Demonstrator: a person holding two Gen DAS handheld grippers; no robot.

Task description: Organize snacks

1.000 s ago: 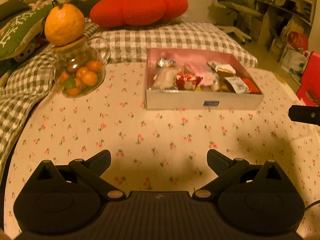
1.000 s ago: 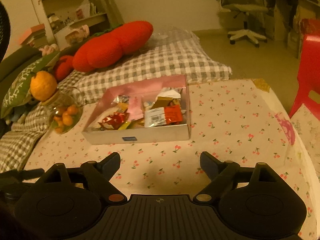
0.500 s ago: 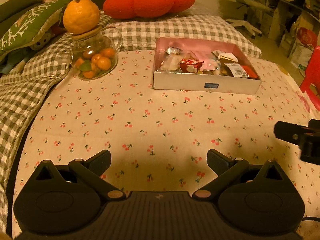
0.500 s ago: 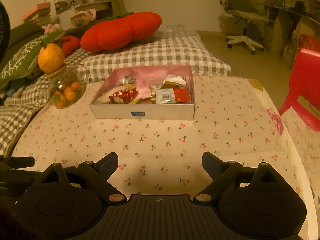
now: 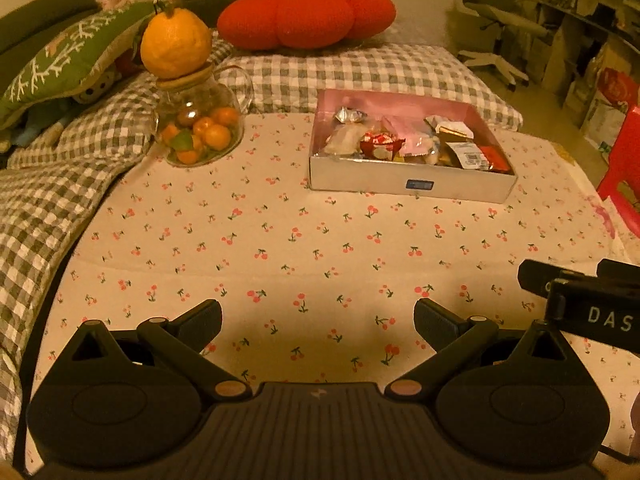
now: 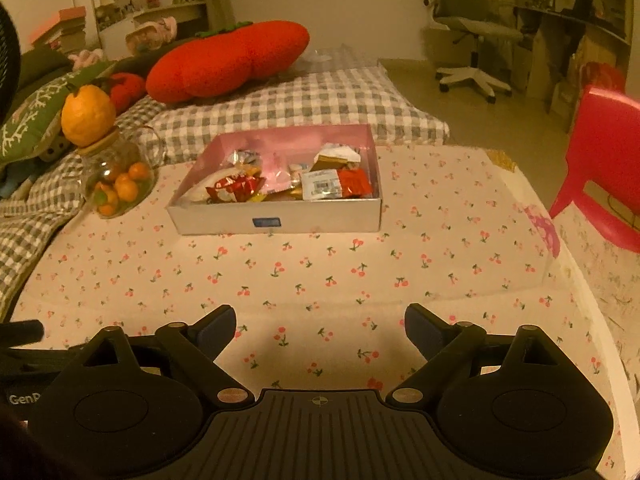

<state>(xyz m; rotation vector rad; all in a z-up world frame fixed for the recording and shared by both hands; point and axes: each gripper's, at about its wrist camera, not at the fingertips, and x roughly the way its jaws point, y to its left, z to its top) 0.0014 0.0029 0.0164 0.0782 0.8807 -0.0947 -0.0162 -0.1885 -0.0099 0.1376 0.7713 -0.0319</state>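
A shallow silver box with a pink inside (image 5: 412, 186) (image 6: 276, 220) stands on the cherry-print cloth, far ahead of both grippers. It holds several wrapped snacks (image 5: 400, 144) (image 6: 288, 180), among them a red-and-white packet (image 6: 336, 184). My left gripper (image 5: 318, 322) is open and empty, low over the near part of the cloth. My right gripper (image 6: 320, 326) is open and empty too, also near the front edge. Part of the right gripper's body shows at the right edge of the left wrist view (image 5: 580, 296).
A glass jar of small oranges (image 5: 196, 128) (image 6: 118, 178) with a big orange on its lid (image 5: 176, 48) stands left of the box. A checked blanket (image 5: 48, 184) and a red tomato cushion (image 5: 308, 16) lie behind. A red chair (image 6: 600, 160) stands at the right.
Both grippers have drawn back from the box, which now looks farther away. Both stay open and empty. The right gripper's body has come further into the left wrist view.
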